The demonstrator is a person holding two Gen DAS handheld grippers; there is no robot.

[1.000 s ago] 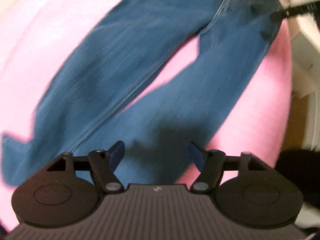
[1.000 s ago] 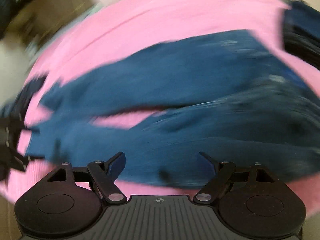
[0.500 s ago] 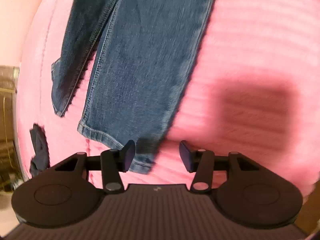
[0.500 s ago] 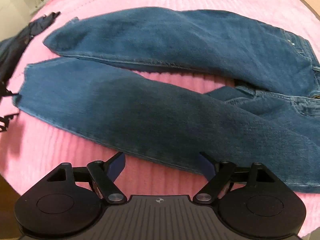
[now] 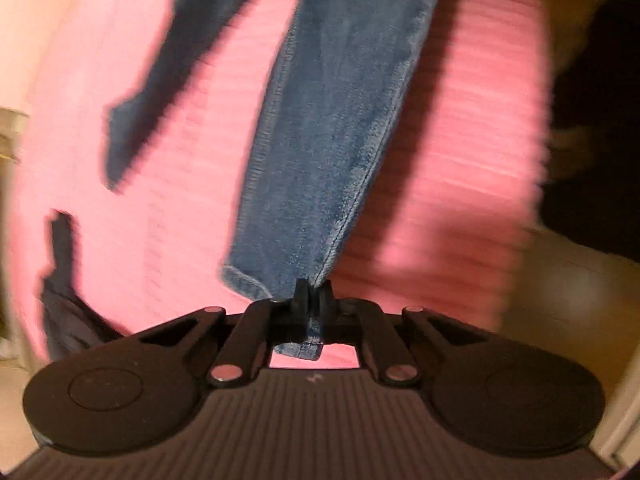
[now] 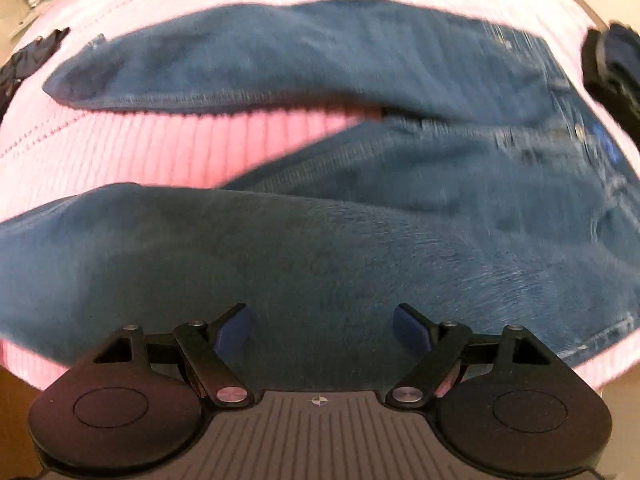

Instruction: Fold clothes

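Note:
Blue jeans [image 5: 332, 128] lie spread on a pink ribbed cover [image 5: 452, 168]. In the left wrist view my left gripper [image 5: 313, 294] is shut on the hem corner of the nearer leg, with a bit of cuff hanging below the pads. The other leg [image 5: 160, 92] lies apart to the left. In the right wrist view the jeans [image 6: 320, 264] fill the frame, both legs running left from the waistband [image 6: 576, 128] at the right. My right gripper [image 6: 322, 328] stands open just over the thigh of the nearer leg, nothing between its fingers.
A dark garment [image 5: 64, 292] lies at the cover's left edge, seen also as the dark garment [image 6: 28, 56] at the far left of the right wrist view. A black and dark blue object [image 6: 612, 64] sits past the waistband. The cover's edge and floor [image 5: 568, 300] lie to the right.
My left gripper travelled along the leg to its hem and shut on the hem corner. My right gripper shifted toward the thigh and waistband, staying open.

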